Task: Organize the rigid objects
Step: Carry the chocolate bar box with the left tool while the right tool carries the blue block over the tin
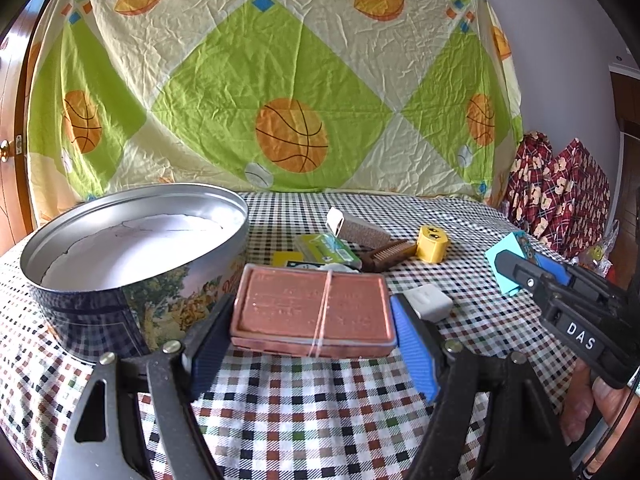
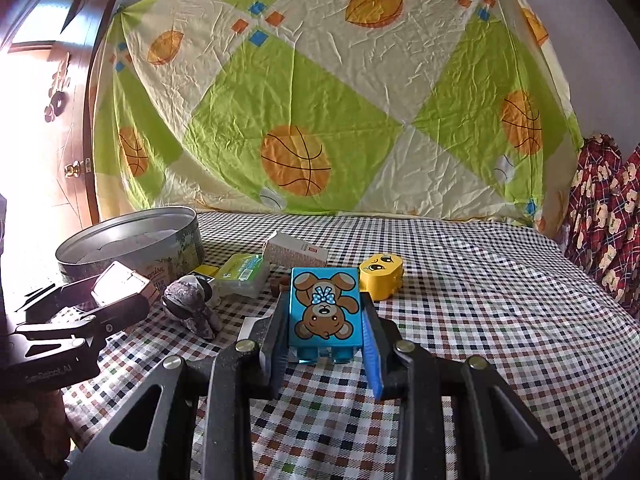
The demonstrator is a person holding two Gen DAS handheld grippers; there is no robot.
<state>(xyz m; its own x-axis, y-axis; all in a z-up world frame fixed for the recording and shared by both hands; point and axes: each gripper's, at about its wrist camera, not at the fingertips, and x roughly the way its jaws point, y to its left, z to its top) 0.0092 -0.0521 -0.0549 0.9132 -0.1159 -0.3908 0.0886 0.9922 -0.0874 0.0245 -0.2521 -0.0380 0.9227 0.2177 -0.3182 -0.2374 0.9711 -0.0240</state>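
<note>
In the left wrist view my left gripper (image 1: 312, 306) is shut on a flat pinkish-brown case (image 1: 308, 320) bound with a rubber band, right beside the open round tin (image 1: 132, 240). The right wrist view shows that same gripper (image 2: 120, 292) at the left, with the case (image 2: 116, 280) held in front of the tin (image 2: 132, 236). My right gripper (image 2: 326, 300) is shut on a blue block (image 2: 324, 308) printed with a teddy bear, above the checked cloth. From the left wrist view, the right gripper (image 1: 510, 270) and its turquoise block (image 1: 498, 260) sit at the right.
On the checked tablecloth (image 2: 480, 300) lie a yellow face block (image 2: 380, 276), a green box (image 2: 244, 274), a whitish box (image 2: 294, 252), a brown comb (image 1: 384, 256), a white adapter (image 1: 428, 300) and a grey patterned lump (image 2: 192, 308). A hanging sheet closes off the back; red fabric lies at the right.
</note>
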